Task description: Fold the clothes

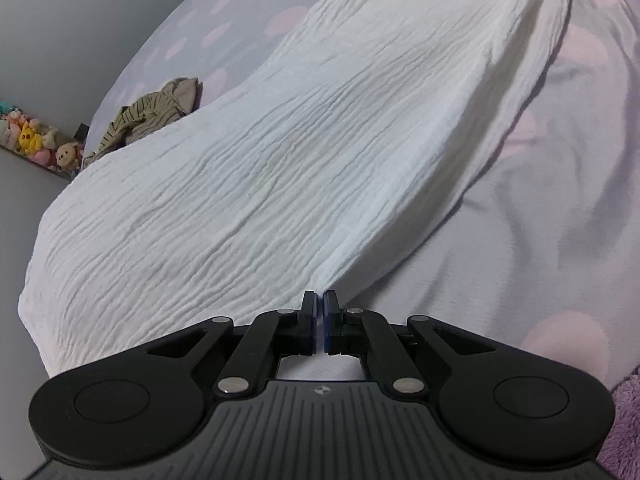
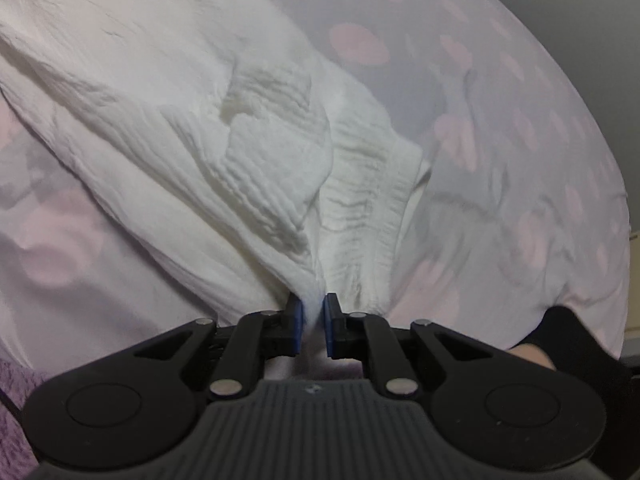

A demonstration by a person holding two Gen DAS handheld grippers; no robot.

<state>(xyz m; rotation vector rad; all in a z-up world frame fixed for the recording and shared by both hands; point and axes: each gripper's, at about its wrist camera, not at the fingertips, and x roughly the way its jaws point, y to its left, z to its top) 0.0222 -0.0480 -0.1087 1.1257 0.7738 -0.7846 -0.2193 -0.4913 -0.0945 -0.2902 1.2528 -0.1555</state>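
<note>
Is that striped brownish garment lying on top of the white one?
No, the striped garment lies crumpled on the spotted bedsheet beyond the white garment.

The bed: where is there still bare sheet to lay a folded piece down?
Bare spotted sheet lies to the right of the white garment in the left wrist view, as far as the purple fleece. More shows past the garment on the right of the right wrist view. It is crowded at the far left, where a striped garment lies bunched.
</note>
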